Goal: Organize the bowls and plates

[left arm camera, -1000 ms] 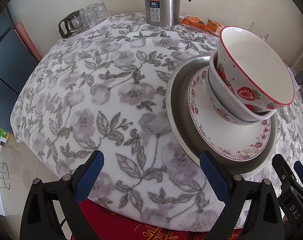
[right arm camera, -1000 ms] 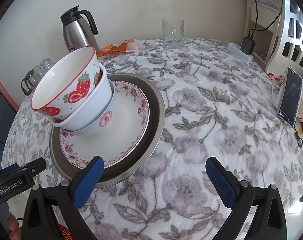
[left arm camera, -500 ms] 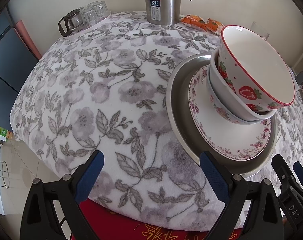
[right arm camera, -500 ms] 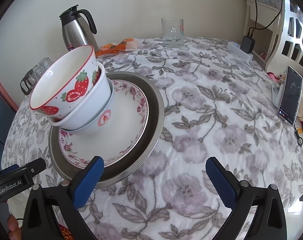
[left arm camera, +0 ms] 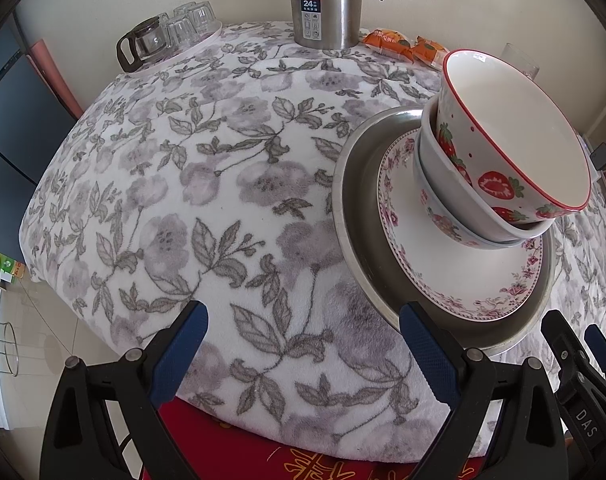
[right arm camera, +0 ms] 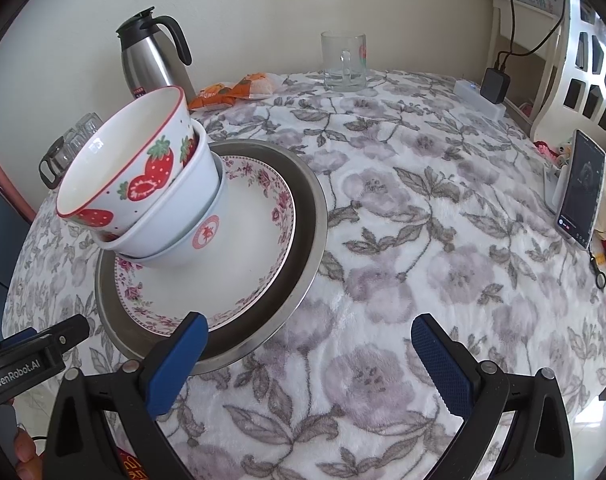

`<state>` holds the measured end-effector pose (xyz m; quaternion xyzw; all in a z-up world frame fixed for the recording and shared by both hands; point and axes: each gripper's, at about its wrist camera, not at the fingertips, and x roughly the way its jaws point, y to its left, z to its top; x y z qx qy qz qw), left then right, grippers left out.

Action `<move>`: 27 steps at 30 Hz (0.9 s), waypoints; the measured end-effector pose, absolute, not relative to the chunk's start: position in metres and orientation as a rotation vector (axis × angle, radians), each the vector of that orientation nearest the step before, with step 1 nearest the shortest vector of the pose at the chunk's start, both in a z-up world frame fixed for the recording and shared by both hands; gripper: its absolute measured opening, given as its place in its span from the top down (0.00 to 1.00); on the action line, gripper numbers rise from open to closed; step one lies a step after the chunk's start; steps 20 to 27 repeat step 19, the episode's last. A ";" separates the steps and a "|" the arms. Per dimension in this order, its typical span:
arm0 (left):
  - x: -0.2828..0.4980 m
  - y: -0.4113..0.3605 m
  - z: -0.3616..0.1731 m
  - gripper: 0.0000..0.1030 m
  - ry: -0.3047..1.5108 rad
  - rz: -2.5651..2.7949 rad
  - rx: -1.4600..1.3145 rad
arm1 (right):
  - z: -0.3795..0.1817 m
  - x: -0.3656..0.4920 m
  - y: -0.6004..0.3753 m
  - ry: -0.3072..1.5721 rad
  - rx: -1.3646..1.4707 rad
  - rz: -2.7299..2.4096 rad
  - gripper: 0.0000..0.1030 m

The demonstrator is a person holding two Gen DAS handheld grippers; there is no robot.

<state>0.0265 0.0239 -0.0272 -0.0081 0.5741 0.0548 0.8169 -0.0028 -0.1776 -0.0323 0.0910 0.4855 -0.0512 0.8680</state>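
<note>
Both tongs, left tongs (left arm camera: 299, 354) and right tongs (right arm camera: 309, 364), gape empty; a nudge could topple the leaning strawberry bowl (right arm camera: 131, 160) off its stack.

Bright soft daylight, sharp focus, heavy fisheye bending at edges

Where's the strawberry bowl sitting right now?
The strawberry bowl tops the nested bowl stack, tilted, on the floral plate inside the metal tray. It shows left in the right wrist view, in front of the steel thermos.
</note>
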 end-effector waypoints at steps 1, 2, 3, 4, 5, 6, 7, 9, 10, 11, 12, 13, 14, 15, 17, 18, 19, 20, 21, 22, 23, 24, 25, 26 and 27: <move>0.027 0.024 -0.028 0.06 1.225 0.116 -0.018 | -0.032 -0.003 -0.178 1.018 0.190 -0.108 0.00; 0.026 0.024 -0.028 0.06 1.225 0.115 -0.019 | -0.033 -0.003 -0.178 1.020 0.191 -0.109 0.00; 0.026 0.024 -0.029 0.06 1.226 0.115 -0.019 | -0.033 -0.002 -0.178 1.022 0.191 -0.111 0.00; 0.026 0.024 -0.029 0.06 1.226 0.115 -0.019 | -0.033 -0.002 -0.178 1.024 0.192 -0.113 0.00; 0.026 0.024 -0.028 0.06 1.226 0.114 -0.020 | -0.033 -0.002 -0.179 1.026 0.193 -0.115 0.00; 0.026 0.024 -0.029 0.06 1.227 0.113 -0.020 | -0.033 -0.002 -0.179 1.028 0.196 -0.118 0.00; 0.026 0.024 -0.029 0.06 1.228 0.112 -0.021 | -0.033 -0.002 -0.180 1.030 0.197 -0.120 0.00; 0.026 0.023 -0.029 0.06 1.227 0.109 -0.022 | -0.033 -0.001 -0.181 1.033 0.201 -0.124 0.00; 0.025 0.023 -0.028 0.06 1.224 0.107 -0.022 | -0.034 -0.001 -0.181 1.033 0.202 -0.124 0.00; 0.025 0.023 -0.027 0.06 1.218 0.106 -0.023 | -0.034 -0.001 -0.181 1.034 0.203 -0.124 0.00; 0.025 0.023 -0.027 0.06 1.215 0.105 -0.024 | -0.034 -0.001 -0.181 1.035 0.204 -0.125 0.00; 0.025 0.023 -0.026 0.06 1.213 0.104 -0.026 | -0.034 -0.001 -0.181 1.036 0.204 -0.125 0.00; 0.025 0.023 -0.026 0.06 1.213 0.104 -0.029 | -0.034 -0.001 -0.181 1.036 0.204 -0.124 0.00; 0.025 0.023 -0.026 0.06 1.213 0.104 -0.030 | -0.034 -0.001 -0.181 1.036 0.203 -0.124 0.00; 0.025 0.023 -0.026 0.06 1.216 0.103 -0.029 | -0.034 -0.001 -0.181 1.036 0.204 -0.125 0.00; 0.025 0.023 -0.026 0.06 1.218 0.101 -0.032 | -0.034 -0.002 -0.181 1.036 0.204 -0.125 0.00; 0.025 0.023 -0.026 0.06 1.220 0.098 -0.036 | -0.034 -0.001 -0.181 1.036 0.204 -0.125 0.00; 0.025 0.023 -0.026 0.06 1.220 0.098 -0.036 | -0.034 -0.001 -0.181 1.036 0.204 -0.125 0.00; 0.025 0.023 -0.026 0.06 1.220 0.098 -0.036 | -0.034 -0.001 -0.181 1.036 0.204 -0.125 0.00; 0.025 0.023 -0.026 0.06 1.220 0.098 -0.036 | -0.034 -0.001 -0.181 1.036 0.204 -0.125 0.00; 0.025 0.023 -0.026 0.06 1.220 0.098 -0.036 | -0.034 -0.001 -0.181 1.036 0.204 -0.125 0.00; 0.025 0.023 -0.026 0.06 1.220 0.098 -0.036 | -0.034 -0.001 -0.181 1.036 0.204 -0.125 0.00; 0.025 0.023 -0.026 0.06 1.220 0.098 -0.036 | -0.034 -0.001 -0.181 1.036 0.204 -0.125 0.00; 0.025 0.023 -0.026 0.06 1.220 0.098 -0.036 | -0.034 -0.001 -0.181 1.036 0.204 -0.125 0.00; 0.025 0.023 -0.026 0.06 1.220 0.098 -0.036 | -0.034 -0.001 -0.181 1.036 0.204 -0.125 0.00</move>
